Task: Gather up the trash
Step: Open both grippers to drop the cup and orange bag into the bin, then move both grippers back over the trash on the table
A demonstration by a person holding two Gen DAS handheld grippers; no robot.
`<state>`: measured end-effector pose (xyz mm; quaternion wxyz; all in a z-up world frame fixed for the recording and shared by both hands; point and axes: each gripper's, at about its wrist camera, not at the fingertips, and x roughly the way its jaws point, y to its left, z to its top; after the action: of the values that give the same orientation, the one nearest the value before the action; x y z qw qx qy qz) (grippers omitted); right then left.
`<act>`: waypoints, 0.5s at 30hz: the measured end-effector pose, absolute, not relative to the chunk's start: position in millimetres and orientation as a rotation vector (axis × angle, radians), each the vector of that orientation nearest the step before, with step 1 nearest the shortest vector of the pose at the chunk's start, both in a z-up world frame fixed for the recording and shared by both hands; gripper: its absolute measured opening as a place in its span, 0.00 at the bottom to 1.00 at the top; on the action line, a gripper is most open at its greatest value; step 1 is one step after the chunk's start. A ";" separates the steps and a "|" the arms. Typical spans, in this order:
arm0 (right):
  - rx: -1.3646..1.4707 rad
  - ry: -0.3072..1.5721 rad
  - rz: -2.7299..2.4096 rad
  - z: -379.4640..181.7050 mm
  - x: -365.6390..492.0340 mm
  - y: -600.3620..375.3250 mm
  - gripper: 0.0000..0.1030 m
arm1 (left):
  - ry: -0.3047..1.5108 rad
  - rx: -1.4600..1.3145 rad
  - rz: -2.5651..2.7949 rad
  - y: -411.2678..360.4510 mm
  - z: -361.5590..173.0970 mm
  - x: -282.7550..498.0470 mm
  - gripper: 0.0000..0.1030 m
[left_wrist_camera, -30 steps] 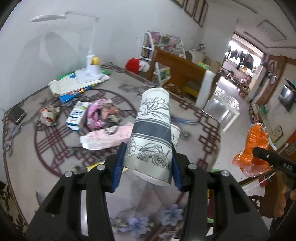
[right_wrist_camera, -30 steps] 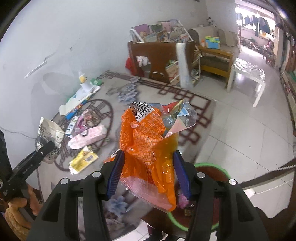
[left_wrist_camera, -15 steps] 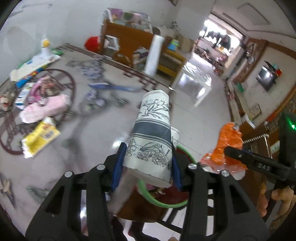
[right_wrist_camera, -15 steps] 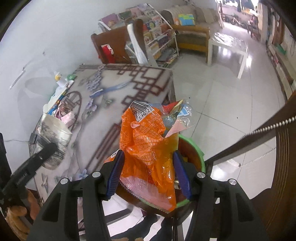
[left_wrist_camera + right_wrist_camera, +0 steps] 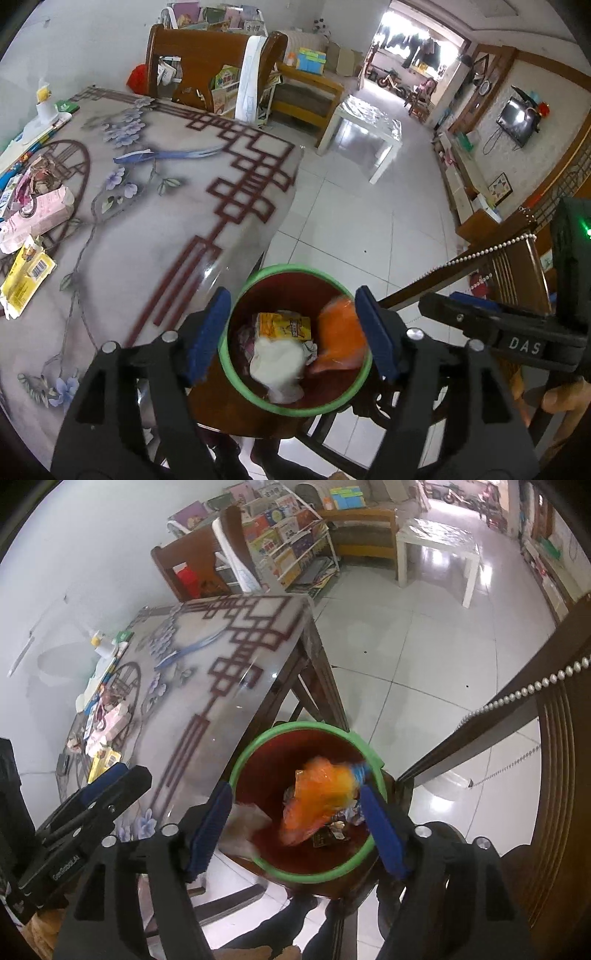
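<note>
Both grippers hang over the green-rimmed bin (image 5: 295,406) at lower centre; the left gripper (image 5: 291,334) is opening, empty; the right gripper (image 5: 295,825) is opening too, the blurred orange bag (image 5: 321,797) apparently loose inside the bin; a white cup (image 5: 275,360) lies within.

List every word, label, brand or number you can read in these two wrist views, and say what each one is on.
"DAS": white letters on the right gripper, seen in the left wrist view.
Small white lettering on the left gripper, seen in the right wrist view: too small to read.
Yellow packet on the table: a barcode shows, print unreadable.
Yellow carton in the green-rimmed bin: print blurred.
Book covers on the rack: too small.
</note>
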<state>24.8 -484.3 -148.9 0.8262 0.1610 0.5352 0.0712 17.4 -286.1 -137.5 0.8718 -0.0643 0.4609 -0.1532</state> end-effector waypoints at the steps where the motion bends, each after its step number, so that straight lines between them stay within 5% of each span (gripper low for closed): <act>1: 0.348 1.137 0.151 -149.0 24.9 -485.6 0.70 | 0.962 -0.130 -0.319 -286.1 -137.1 17.9 0.68; 15: 0.322 1.142 0.110 -147.2 19.5 -478.3 0.75 | 0.977 -0.098 -0.296 -259.8 -141.8 26.6 0.74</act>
<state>19.5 -478.3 -147.2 0.8278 0.1518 0.5377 0.0519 26.6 -259.8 -141.8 0.8713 -0.0467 0.4674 -0.1418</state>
